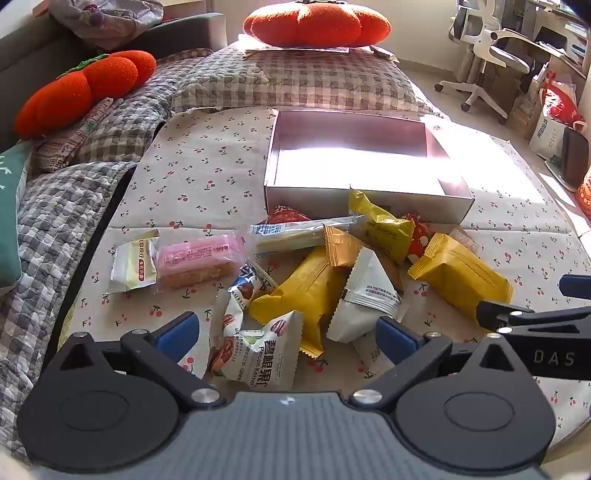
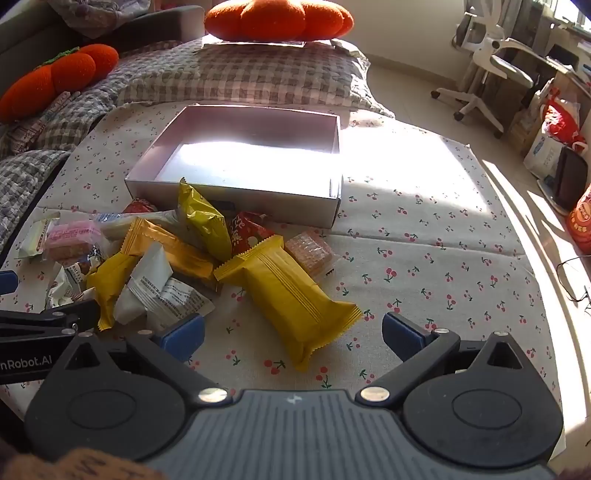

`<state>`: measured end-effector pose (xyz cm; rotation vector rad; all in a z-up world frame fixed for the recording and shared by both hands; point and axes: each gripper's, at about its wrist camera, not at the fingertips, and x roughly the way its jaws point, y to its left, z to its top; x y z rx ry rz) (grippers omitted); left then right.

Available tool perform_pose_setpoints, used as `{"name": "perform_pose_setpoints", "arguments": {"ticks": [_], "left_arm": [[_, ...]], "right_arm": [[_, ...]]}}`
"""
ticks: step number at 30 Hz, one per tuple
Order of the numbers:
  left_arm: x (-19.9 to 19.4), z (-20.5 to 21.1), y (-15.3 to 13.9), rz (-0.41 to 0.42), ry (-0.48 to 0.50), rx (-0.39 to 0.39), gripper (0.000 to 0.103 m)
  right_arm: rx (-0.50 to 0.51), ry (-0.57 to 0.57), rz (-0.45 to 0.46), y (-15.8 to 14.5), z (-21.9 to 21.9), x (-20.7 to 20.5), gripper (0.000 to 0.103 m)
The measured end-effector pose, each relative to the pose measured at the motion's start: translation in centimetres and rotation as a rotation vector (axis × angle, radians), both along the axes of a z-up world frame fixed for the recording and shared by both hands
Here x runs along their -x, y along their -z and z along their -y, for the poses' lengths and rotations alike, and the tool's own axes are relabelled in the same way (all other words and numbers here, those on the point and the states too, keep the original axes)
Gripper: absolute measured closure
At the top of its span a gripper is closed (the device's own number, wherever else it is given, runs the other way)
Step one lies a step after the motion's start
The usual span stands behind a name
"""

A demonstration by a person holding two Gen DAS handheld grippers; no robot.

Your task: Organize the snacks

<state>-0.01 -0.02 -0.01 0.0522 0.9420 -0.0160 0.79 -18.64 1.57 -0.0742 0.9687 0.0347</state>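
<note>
A heap of wrapped snacks lies on a cherry-print cloth in front of a shallow open box (image 1: 365, 201) (image 2: 236, 195), which holds nothing. My left gripper (image 1: 286, 332) hovers open over a white pecan pack (image 1: 258, 350), with a yellow pack (image 1: 306, 291) and a white triangular pack (image 1: 365, 295) just beyond. A pink bar (image 1: 199, 258) lies to the left. My right gripper (image 2: 293, 334) hangs open above a long yellow pack (image 2: 291, 295); a small orange wafer pack (image 2: 308, 251) sits behind it. Neither gripper touches anything.
Two orange pumpkin cushions (image 1: 317, 22) (image 1: 85, 88) and checked quilts (image 1: 295, 81) lie behind and left of the cloth. A white office chair (image 2: 491, 62) and bags (image 2: 554, 136) stand on the floor at right. Bare cloth (image 2: 424, 240) lies right of the heap.
</note>
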Motion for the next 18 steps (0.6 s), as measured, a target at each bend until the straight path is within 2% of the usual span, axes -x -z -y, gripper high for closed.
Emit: {"name": "perform_pose_setpoints", "arguments": {"ticks": [18], "left_arm": [[0.09,-0.38,-0.26,-0.005,-0.001,0.007,0.0]], "right_arm": [[-0.002,-0.001,-0.003,0.04,0.0,0.0,0.001]]}}
